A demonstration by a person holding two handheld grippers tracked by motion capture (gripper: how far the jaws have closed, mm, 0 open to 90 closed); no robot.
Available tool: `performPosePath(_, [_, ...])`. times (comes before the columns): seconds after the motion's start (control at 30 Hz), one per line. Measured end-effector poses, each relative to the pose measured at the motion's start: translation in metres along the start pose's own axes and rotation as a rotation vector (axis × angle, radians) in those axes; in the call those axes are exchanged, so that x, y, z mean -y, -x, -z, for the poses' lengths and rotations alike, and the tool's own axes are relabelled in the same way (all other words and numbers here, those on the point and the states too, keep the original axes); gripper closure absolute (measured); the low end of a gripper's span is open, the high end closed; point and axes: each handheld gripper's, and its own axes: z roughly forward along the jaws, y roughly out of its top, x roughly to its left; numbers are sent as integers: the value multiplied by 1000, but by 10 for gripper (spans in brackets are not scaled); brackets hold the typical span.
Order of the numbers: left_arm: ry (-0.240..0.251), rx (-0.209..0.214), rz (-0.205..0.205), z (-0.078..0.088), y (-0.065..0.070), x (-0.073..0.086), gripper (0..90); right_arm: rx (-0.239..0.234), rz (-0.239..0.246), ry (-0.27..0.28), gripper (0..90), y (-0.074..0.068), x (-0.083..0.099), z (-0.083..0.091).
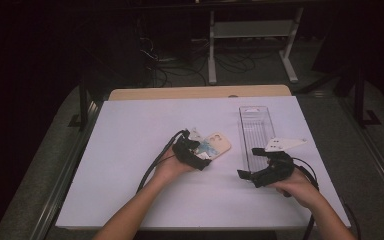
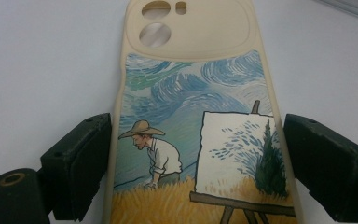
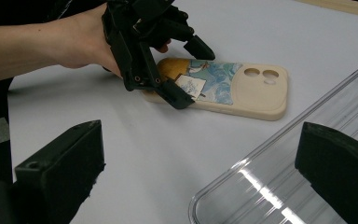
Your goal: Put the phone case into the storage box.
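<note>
Straddling the cream phone case with a painted field scene (image 2: 191, 140), the left gripper (image 1: 192, 151) holds its fingers wide at the white worktop's (image 1: 130, 150) middle. Closing comes next, probably. The right gripper (image 1: 265, 170), fingers wide, hovers beside the clear plastic tray (image 1: 255, 125).

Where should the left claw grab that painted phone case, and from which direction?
Grip the phone case across its two long edges near the end away from the camera cutouts, coming from that end. It lies flat and narrow, and the open left claw probably already straddles it there.
</note>
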Motion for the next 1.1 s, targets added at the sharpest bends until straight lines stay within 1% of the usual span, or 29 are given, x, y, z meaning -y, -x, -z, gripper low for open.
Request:
performPosePath(0.1, [-3, 1, 1, 0, 0, -1, 106, 1, 2, 0, 7, 0, 0, 0])
performPosePath(0.17, [4, 1, 12, 0, 0, -1, 109, 2, 0, 0, 7, 0, 0, 0])
performPosePath(0.23, [4, 1, 10, 0, -1, -1, 112, 2, 1, 1, 7, 0, 0, 0])
performPosePath(0.33, [-1, 12, 6, 1, -2, -1, 114, 1, 1, 1, 7, 0, 0, 0])
performPosePath(0.5, [1, 25, 16, 3, -5, -1, 115, 0, 0, 1, 7, 0, 0, 0])
performPosePath(0.6, [8, 24, 17, 9, -9, -1, 114, -1, 1, 1, 8, 0, 0, 0])
performPosePath(0.63, [14, 32, 24, 11, -10, -2, 115, -1, -1, 0, 7, 0, 0, 0])
performPosePath(0.7, [25, 35, 27, 16, -12, -2, 115, -1, 0, 0, 7, 0, 0, 0])
performPosePath(0.83, [34, 51, 21, 27, -16, -3, 114, 0, -1, 0, 7, 0, 0, 0])
performPosePath(0.87, [45, 56, 30, 28, -15, -3, 114, 0, 0, 0, 7, 0, 0, 0])
performPosePath(0.9, [32, 59, 19, 31, -16, -4, 114, -1, -2, 1, 8, 0, 0, 0])
performPosePath(0.93, [29, 61, 16, 34, -16, -4, 114, 0, -1, 1, 7, 0, 0, 0])
performPosePath(0.97, [25, 66, 4, 37, -16, -5, 114, 0, 2, -1, 8, 0, 0, 0])
performPosePath(1.0, [32, 69, 3, 40, -16, -5, 114, 0, 2, -2, 7, 0, 0, 0])
performPosePath(1.07, [7, 83, -28, 46, -18, -7, 114, -1, 2, -2, 7, 0, 0, 0])
performPosePath(1.1, [16, 86, -27, 48, -18, -7, 114, 0, 2, -2, 7, 0, 0, 0])
